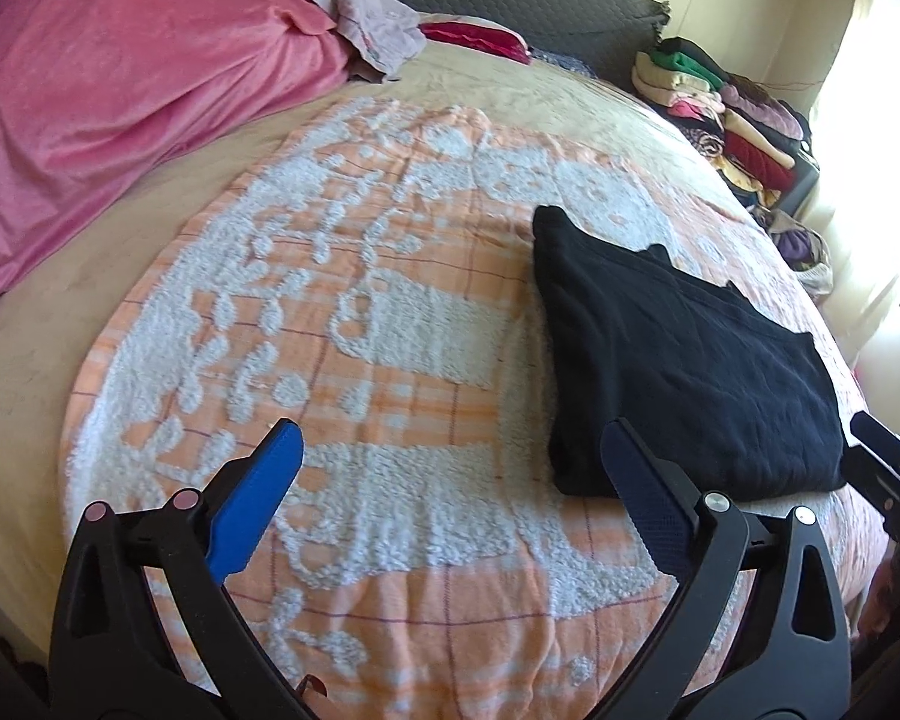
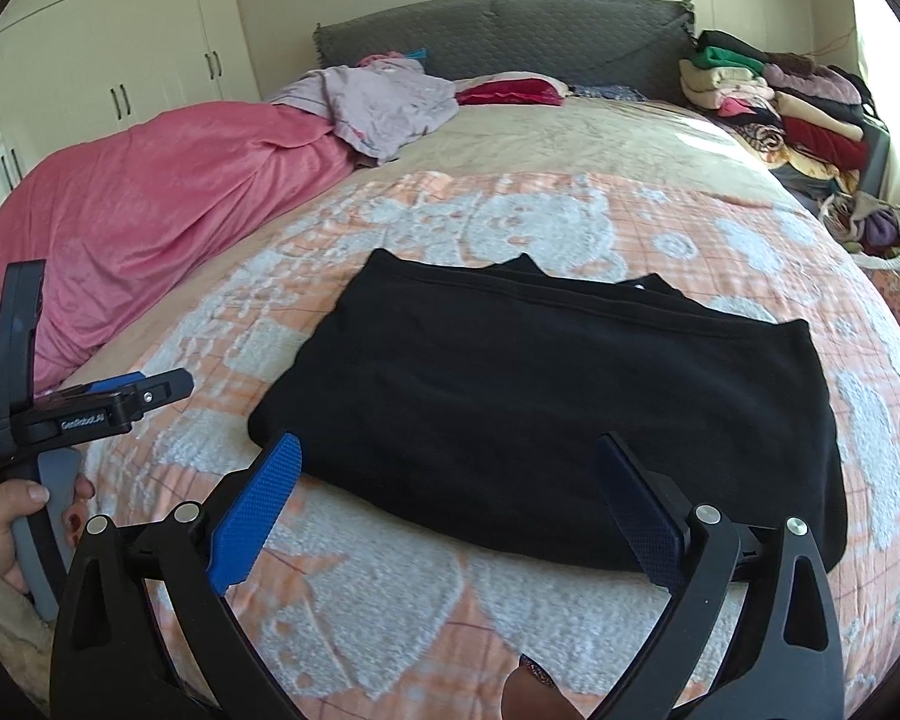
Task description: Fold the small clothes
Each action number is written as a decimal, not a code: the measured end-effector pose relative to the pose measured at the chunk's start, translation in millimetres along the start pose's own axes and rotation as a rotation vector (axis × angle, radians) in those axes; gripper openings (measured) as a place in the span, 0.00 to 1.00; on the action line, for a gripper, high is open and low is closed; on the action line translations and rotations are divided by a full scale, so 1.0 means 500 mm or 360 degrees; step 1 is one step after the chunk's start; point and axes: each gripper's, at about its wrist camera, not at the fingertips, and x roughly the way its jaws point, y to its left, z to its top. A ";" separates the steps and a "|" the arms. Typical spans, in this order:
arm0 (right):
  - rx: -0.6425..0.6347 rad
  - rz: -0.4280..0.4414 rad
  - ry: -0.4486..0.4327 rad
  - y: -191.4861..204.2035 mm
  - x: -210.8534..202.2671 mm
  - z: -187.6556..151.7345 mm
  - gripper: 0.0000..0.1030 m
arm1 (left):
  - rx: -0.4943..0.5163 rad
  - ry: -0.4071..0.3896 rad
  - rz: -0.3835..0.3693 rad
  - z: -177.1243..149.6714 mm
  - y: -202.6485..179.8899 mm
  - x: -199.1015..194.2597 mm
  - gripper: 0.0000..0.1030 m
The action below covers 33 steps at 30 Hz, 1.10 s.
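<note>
1. Two hand-held grippers are seen, both with jaws spread wide and nothing between them: the left hand-held gripper [image 1: 450, 498] hangs over the orange-and-white blanket [image 1: 342, 312], the right hand-held gripper [image 2: 450, 504] just above the near edge of the black garment [image 2: 546, 396].
2. The black garment is laid flat on the blanket on the bed, already folded into a rough rectangle, right of the left gripper and apart from it.
3. The fold appears to have been released; the next fold, or removal to the stack of folded clothes [image 2: 774, 114], is judged to be due.
4. For a clean fold, two corners of one edge should be pinched through all layers.
5. The edge should be carried over low and evenly, so that the lower layers are not dragged.
6. Release should be made only once the edges are aligned.
</note>
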 end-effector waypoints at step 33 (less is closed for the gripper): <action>-0.0438 -0.0073 0.0107 0.132 0.103 -0.036 0.95 | -0.0060 -0.0005 0.0138 0.047 0.041 0.025 0.91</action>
